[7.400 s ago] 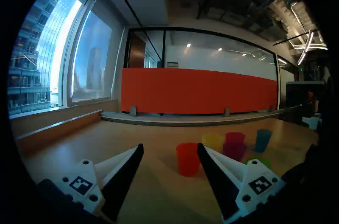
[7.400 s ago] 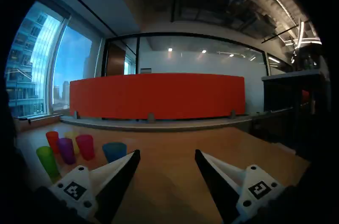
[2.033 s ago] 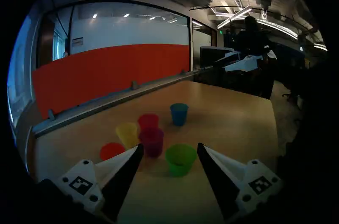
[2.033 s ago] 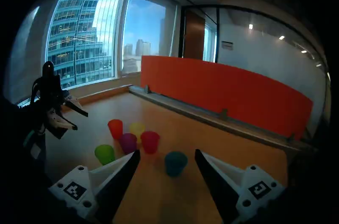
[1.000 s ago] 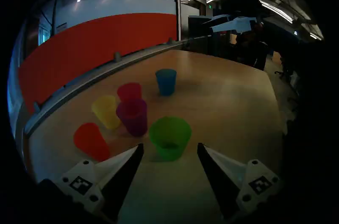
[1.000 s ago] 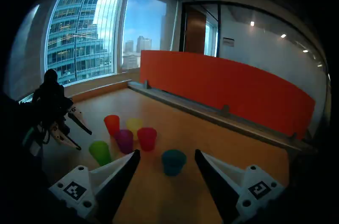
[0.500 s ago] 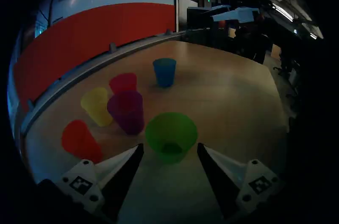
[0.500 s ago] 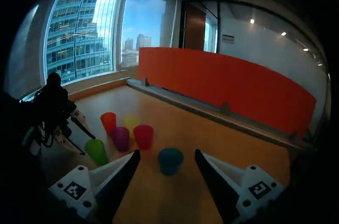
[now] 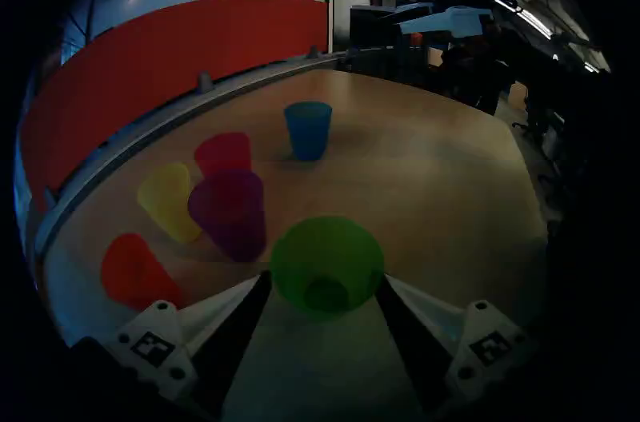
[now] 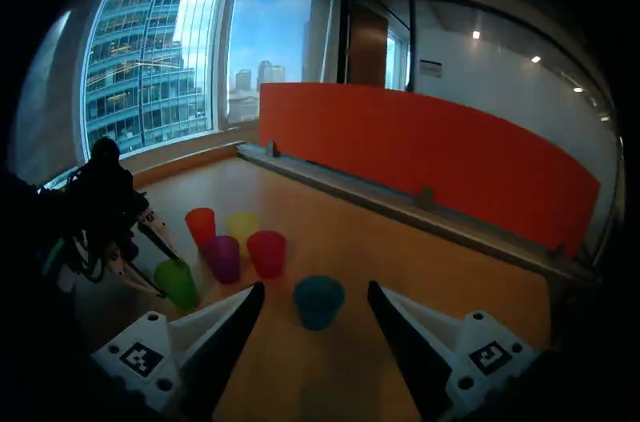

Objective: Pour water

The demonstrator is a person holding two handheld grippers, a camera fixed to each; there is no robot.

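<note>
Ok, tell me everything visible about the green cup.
The green cup is translucent plastic by its look, tapered, wider at the rim, upright on the wooden table. It looks empty. It sits between the left gripper's open fingers; whether they touch it is unclear. The purple cup stands close behind it.

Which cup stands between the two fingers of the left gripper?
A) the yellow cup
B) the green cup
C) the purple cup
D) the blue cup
B: in the left gripper view, the green cup sits between the spread fingers of the left gripper, while the blue cup stands farther off.
</note>
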